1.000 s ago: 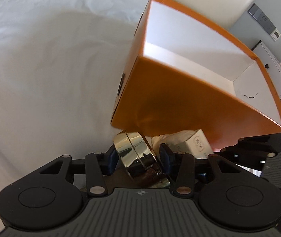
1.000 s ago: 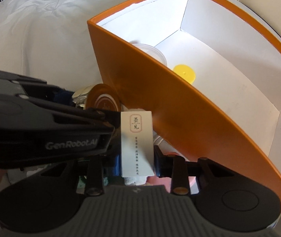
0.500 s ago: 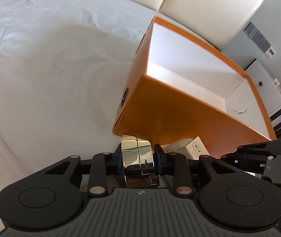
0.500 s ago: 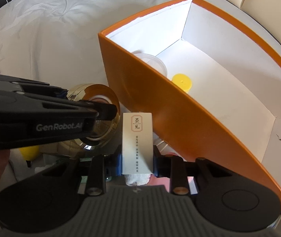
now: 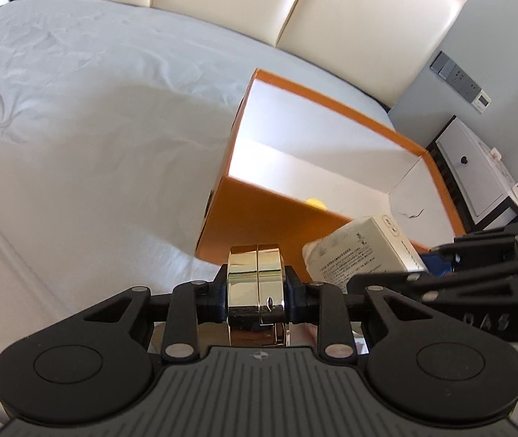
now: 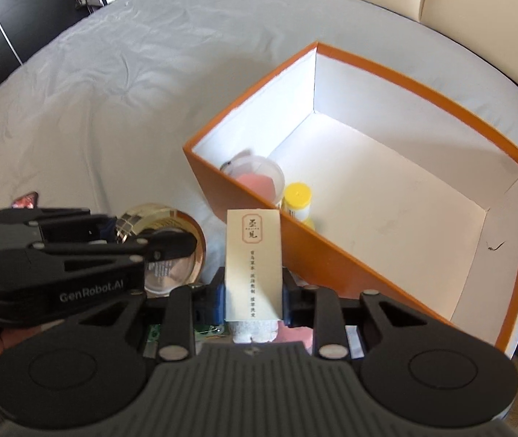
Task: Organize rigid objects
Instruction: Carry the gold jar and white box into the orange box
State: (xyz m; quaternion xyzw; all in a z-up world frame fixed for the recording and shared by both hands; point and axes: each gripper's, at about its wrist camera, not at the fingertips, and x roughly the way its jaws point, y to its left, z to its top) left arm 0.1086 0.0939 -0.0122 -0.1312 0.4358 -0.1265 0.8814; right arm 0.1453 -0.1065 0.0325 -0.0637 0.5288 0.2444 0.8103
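Observation:
My left gripper (image 5: 255,296) is shut on a shiny gold round tin (image 5: 255,276), held edge-on above the bed in front of the orange box (image 5: 259,215). In the right wrist view the tin (image 6: 171,255) shows at the left, gripped by the left gripper (image 6: 142,244). My right gripper (image 6: 253,296) is shut on a cream carton (image 6: 253,258) with printed text, held upright near the orange box's (image 6: 331,255) near wall. The carton also shows in the left wrist view (image 5: 360,251). Inside the box lie a clear lidded cup (image 6: 259,178) and a yellow bottle (image 6: 297,200).
The box stands on a white bed sheet (image 6: 120,83) with a cream headboard (image 5: 331,18) behind. A small red item (image 6: 24,200) lies on the sheet at the left. A nightstand (image 5: 477,167) stands at the right of the bed.
Both grippers have risen and drawn back from the box with their objects, so more of the box's inside shows. The left gripper has closed tighter on the tin, which now stands straight.

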